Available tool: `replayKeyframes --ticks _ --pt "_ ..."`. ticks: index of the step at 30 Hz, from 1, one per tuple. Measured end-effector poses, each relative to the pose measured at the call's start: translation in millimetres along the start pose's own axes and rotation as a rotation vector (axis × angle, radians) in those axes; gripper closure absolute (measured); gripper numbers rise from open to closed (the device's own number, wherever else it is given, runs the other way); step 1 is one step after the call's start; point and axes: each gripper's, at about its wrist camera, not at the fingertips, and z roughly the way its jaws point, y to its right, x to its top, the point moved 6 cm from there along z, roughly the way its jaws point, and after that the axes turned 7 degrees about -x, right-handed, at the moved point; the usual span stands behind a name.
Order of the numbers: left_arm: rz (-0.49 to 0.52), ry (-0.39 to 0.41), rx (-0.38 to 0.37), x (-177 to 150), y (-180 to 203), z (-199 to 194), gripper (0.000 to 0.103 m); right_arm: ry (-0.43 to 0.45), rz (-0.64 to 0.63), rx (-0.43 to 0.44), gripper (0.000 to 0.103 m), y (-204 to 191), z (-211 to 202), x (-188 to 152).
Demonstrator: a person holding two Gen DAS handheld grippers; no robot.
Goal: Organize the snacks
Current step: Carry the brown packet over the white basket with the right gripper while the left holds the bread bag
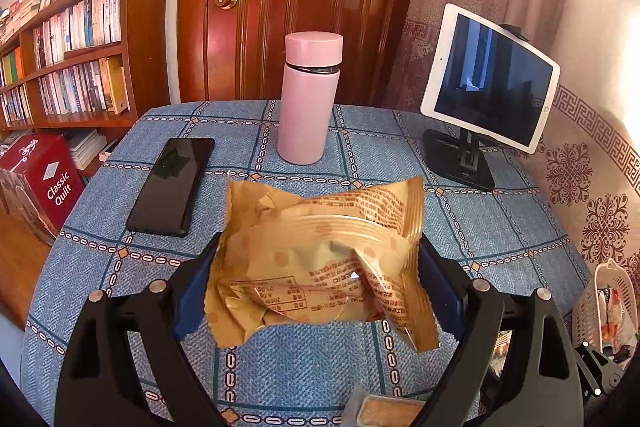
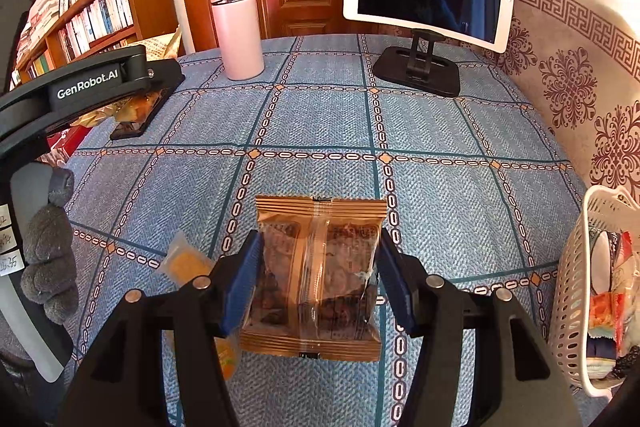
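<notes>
My left gripper (image 1: 316,283) is shut on a crumpled tan snack packet (image 1: 320,259) and holds it above the blue checked tablecloth (image 1: 500,227). My right gripper (image 2: 316,275) is shut on a clear-and-brown snack packet (image 2: 316,279) with dark pieces inside, held above the cloth. A small yellow snack packet (image 2: 186,263) lies on the cloth just left of the right gripper; it also shows at the bottom of the left wrist view (image 1: 384,411). A white perforated basket (image 2: 576,291) with several snacks in it stands at the right table edge; it also shows in the left wrist view (image 1: 612,303).
A pink flask (image 1: 306,99) stands at the back centre. A black phone (image 1: 172,185) lies at the left. A white tablet on a black stand (image 1: 488,87) is at the back right. A bookshelf (image 1: 80,47) and a red box (image 1: 44,175) are beyond the left edge.
</notes>
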Motion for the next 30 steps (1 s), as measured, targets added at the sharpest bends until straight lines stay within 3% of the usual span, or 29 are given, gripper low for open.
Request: replayKeyframes --ticks 17,30 --pt "-0.002 0.066 -0.049 13 13 -31 0.012 0.090 0.071 -0.062 0.045 42 -62 -1" --pt "0.015 0.094 -0.089 17 26 -47 0.012 0.123 0.207 -0.241 0.045 137 -98 -6"
